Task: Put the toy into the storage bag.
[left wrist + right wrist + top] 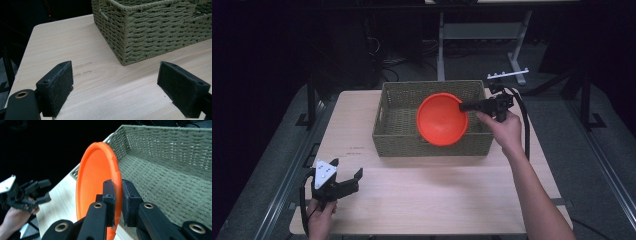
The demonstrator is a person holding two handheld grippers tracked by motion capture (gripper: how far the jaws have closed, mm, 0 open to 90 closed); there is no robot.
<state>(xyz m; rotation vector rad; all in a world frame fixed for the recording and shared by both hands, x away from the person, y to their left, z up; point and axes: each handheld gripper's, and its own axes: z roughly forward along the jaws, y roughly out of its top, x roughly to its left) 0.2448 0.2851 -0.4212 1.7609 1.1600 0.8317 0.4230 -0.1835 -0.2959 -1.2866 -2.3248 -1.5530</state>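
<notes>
Rim of an orange bowl (96,177) was clamped between the pads of the right gripper (118,195).
The bowl was held on edge, tilted, above the woven basket (402,141), whose floor lay just beyond the pads. The left gripper (115,85) was kept with its jaws wide apart, nothing between them, low over the wooden table (437,200), the basket's corner just ahead.

The round orange plastic bowl (442,120) hides part of the woven olive wicker basket's (402,140) floor; the basket's far side is cut off in the left gripper view.
</notes>
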